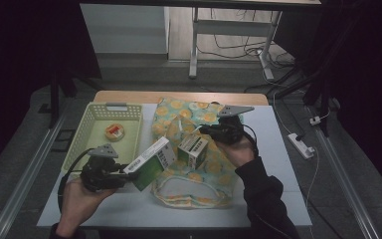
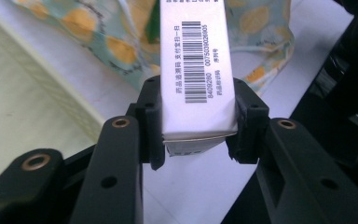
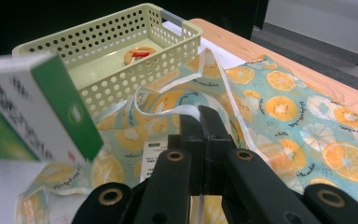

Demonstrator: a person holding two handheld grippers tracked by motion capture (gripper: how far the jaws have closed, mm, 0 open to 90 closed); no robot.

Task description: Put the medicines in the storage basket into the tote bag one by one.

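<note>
The left claw [image 1: 124, 170] is clamped on one end of the green-and-white box [image 1: 151, 162], whose long axis slants up-right over the fruit-print bag [image 1: 199, 196]; the right claw [image 3: 201, 116] is shut on the bag's white strap [image 3: 168, 109]; the worktop [image 1: 273, 164] lies beneath.

A pale green perforated basket [image 1: 129, 110] holds a small round orange-lidded tub [image 1: 114, 132] beside a second small box [image 1: 193, 151].
</note>
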